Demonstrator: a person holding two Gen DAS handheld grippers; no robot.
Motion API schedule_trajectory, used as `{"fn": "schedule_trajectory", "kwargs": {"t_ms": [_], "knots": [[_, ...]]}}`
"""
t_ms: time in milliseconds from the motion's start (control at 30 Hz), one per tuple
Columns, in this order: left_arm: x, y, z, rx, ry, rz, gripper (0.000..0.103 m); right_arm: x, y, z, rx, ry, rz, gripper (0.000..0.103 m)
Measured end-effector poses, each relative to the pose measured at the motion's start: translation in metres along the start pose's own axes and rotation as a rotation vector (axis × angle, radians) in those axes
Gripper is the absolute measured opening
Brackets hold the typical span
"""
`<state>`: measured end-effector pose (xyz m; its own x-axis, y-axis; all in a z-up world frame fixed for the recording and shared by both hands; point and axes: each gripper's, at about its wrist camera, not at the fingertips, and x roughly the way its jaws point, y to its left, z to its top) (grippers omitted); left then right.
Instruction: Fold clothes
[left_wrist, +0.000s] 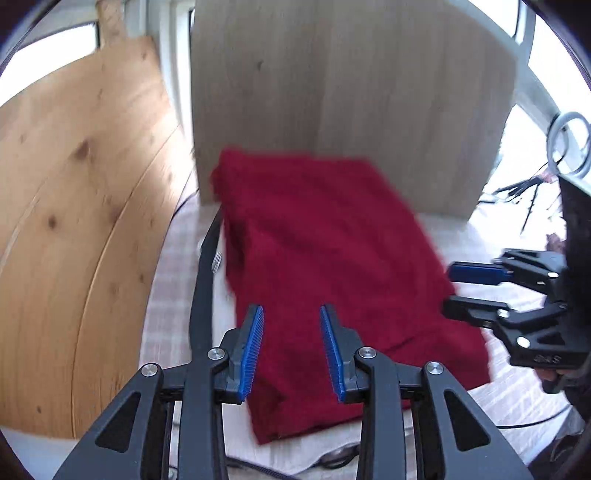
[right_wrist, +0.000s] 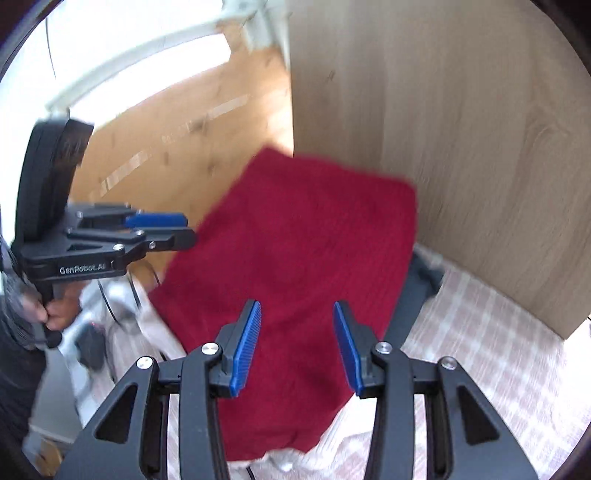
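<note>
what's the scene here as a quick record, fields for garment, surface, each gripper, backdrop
garment: red cloth, lying flat in a rough rectangle
surface: pale checked cover
left gripper: jaws apart above the near edge of the cloth, nothing between them
right gripper: jaws apart over the cloth, holding nothing
backdrop: light wooden panel standing behind the cloth
frames: blurred

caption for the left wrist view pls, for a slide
Left gripper open above a folded red cloth on checked bedding, right gripper alongside.
</note>
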<state>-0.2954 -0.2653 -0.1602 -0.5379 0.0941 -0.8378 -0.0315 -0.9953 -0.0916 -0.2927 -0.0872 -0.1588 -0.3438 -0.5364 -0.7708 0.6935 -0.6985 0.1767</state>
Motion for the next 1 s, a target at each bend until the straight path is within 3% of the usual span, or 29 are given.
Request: {"fn": "schedule_trajectory", "kwargs": {"t_ms": [67,133,433,567,667,800,867,933,1000], "knots": [[0.014,0.012,-0.016,-0.036,0.060,0.056,0.033,0.006,0.003,-0.012,-0.006,0.045,-0.003,0.041],[0.010,0.025,-0.030,-0.093,0.071,0.047,0.040,0.003,0.003,-0.024,-0.024,0.074,0.011,0.041],[-0.050,0.036,-0.046,-0.132,-0.012,0.139,0.039,-0.047,-0.001,-0.069,-0.094,0.173,-0.057,0.043],[-0.071,0.010,-0.060,-0.140,-0.043,0.147,0.051,-0.077,-0.001,-0.098,-0.023,0.159,-0.144,0.052],[-0.084,-0.019,-0.071,-0.118,-0.034,0.089,0.060,-0.098,0.001,-0.116,0.054,0.141,-0.189,0.057],[-0.104,-0.059,-0.088,-0.097,-0.031,0.028,0.062,-0.122,0.009,-0.131,0.134,0.126,-0.235,0.058],[-0.117,-0.078,-0.098,-0.086,-0.048,0.040,0.063,-0.133,0.014,-0.134,0.152,0.107,-0.269,0.058],[-0.126,-0.091,-0.104,-0.097,-0.068,0.026,0.078,-0.148,0.017,-0.139,0.176,0.092,-0.311,0.058],[-0.134,-0.101,-0.112,-0.119,-0.077,-0.001,0.079,-0.161,0.021,-0.145,0.202,0.079,-0.339,0.059]]}}
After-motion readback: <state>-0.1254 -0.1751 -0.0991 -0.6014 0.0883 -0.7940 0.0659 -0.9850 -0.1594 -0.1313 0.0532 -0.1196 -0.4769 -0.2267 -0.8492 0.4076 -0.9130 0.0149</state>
